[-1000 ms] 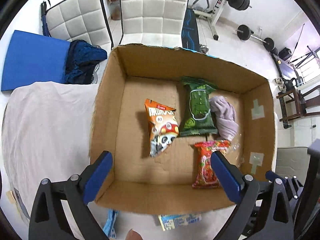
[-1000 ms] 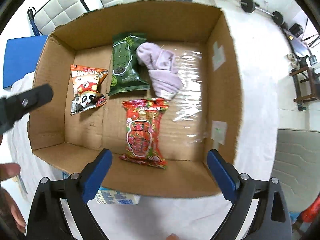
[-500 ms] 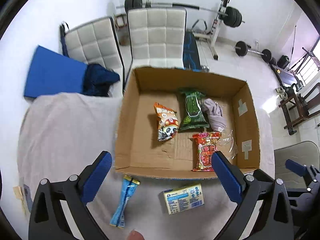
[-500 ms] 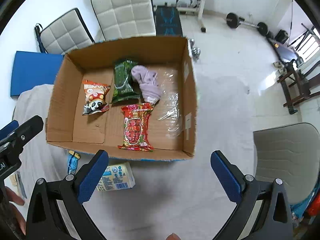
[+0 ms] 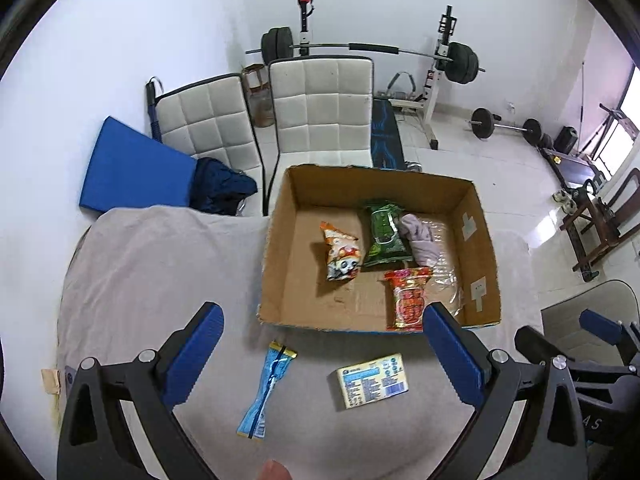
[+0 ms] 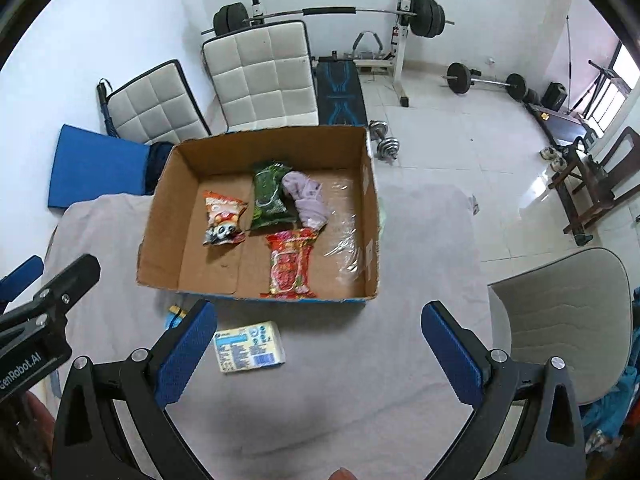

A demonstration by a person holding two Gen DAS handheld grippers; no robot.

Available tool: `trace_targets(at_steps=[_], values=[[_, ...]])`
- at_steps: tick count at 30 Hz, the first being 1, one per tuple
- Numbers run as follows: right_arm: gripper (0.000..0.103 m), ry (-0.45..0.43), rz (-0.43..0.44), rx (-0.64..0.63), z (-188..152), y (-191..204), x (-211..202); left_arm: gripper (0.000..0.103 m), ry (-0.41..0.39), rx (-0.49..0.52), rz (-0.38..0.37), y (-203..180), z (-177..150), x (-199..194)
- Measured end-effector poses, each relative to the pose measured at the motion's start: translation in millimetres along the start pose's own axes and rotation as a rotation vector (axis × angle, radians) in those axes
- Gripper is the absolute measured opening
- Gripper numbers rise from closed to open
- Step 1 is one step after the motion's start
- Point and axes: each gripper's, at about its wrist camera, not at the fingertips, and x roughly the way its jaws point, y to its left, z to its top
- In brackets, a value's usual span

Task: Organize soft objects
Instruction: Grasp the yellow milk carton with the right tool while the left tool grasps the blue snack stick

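Observation:
An open cardboard box stands on a grey-covered table. Inside lie an orange snack bag, a green pack, a lilac cloth, a red pack and clear plastic wrap. In front of the box lie a yellow tissue pack and a blue sachet. My left gripper is open and empty above the table. My right gripper is open and empty, right of the tissue pack.
Two white padded chairs, a blue mat and dark clothing stand behind the table. A grey chair is at the right. Gym weights fill the room behind.
Both grippers have pulled back and up from over the box. The tissue pack and blue sachet in front of the box have come into view. Both stay open.

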Motion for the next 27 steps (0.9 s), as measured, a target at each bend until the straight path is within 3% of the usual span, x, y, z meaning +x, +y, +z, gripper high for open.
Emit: trace_targets(at_steps=[4, 10, 15, 20, 27], values=[[0.103, 0.106, 0.032, -0.036, -13, 14, 34, 0.102, 0.052, -0.051, 0.049, 26, -18, 15], [0.103, 0.301, 0.059, -0.168, -48, 51, 118, 0.102, 0.206, -0.149, 0.117, 78, -62, 61], [0.103, 0.368, -0.002, -0.519, -73, 101, 173, 0.102, 0.301, -0.215, 0.169, 109, -97, 98], [0.103, 0.356, -0.098, -0.933, -100, 150, 205, 0.102, 0.375, -0.272, 0.174, 122, -129, 125], [0.103, 0.419, -0.095, -1.141, -121, 175, 234, 0.102, 0.438, -0.275, 0.184, 125, -156, 148]])
